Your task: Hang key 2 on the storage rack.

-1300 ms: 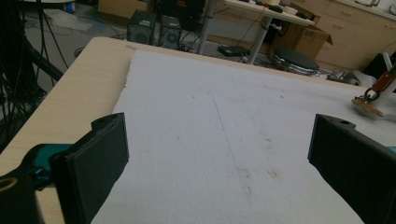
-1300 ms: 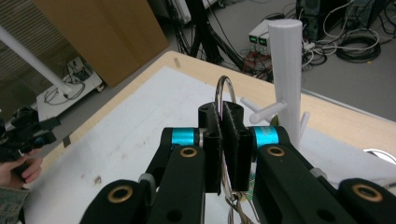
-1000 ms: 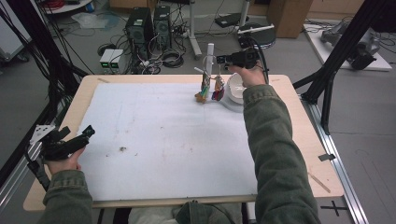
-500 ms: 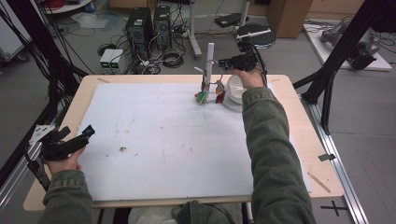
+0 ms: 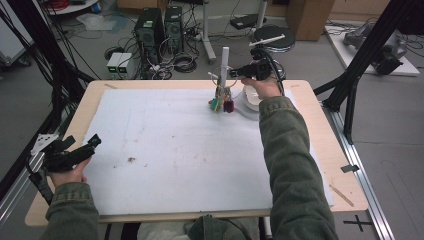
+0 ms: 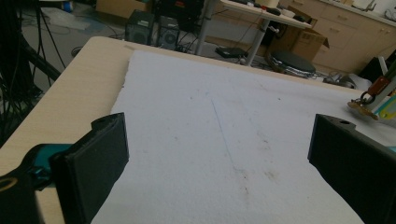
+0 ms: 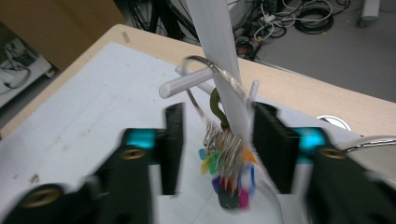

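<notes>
- My right gripper is at the worktop's far edge, jaws just parted and pressing on nothing; the key bunch hangs between them from a peg on the white stand, so I judge I have just hung it up.
- Next: back straight off without snagging the rings.
- The white bowl beside the stand: contents hidden.
- My left gripper rests wide open, empty, at the near left corner.

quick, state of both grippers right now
Left gripper: open, nothing between its jaws.
Right gripper: jaws have just been opening; open around the bunch of coloured key tags on metal rings hanging from the white stand, pads not pressing.
</notes>
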`<move>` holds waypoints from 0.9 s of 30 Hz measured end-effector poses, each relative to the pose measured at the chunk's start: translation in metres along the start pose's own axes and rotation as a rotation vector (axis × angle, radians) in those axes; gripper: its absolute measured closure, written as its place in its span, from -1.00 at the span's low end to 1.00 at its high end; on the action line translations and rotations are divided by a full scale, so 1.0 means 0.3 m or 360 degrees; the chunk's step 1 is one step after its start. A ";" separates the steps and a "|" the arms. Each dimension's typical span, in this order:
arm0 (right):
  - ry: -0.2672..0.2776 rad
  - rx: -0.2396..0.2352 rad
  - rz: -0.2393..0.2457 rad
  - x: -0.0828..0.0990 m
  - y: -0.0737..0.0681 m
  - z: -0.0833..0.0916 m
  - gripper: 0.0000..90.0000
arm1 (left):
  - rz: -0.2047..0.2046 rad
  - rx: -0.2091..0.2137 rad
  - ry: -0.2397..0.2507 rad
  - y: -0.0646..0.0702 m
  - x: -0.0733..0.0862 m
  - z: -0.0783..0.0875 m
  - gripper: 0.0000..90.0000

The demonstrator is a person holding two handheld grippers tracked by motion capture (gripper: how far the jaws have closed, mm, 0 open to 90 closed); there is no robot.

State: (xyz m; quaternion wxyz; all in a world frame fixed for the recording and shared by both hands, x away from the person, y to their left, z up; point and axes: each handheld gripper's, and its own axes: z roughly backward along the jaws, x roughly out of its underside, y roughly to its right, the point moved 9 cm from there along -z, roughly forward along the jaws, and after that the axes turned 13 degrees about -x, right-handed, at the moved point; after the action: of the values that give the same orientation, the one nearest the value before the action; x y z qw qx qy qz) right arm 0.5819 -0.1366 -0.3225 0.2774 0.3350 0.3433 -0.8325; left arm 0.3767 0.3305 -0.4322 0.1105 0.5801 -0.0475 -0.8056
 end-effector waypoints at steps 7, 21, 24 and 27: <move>-0.0042 0.0127 -0.0022 0.009 -0.007 -0.010 -0.79 | 0.0008 0.0000 0.0002 -0.002 -0.001 0.001 -0.88; 0.0125 0.0173 0.0018 -0.001 -0.046 0.066 -0.99 | 0.0011 0.0002 0.0006 -0.001 -0.002 0.003 -0.88; 0.0124 0.0185 0.0014 0.021 -0.039 0.083 -0.99 | 0.0011 0.0001 0.0007 -0.001 -0.002 0.003 -0.88; 0.0129 0.0194 0.0026 0.025 -0.046 0.104 -0.99 | 0.0008 -0.0001 0.0007 -0.002 -0.002 0.004 -0.88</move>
State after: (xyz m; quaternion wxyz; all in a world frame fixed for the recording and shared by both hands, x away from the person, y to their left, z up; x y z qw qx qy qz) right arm 0.5562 -0.1535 -0.3060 0.2492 0.3875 0.3002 -0.8353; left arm 0.3757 0.3311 -0.4315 0.1127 0.5816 -0.0485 -0.8042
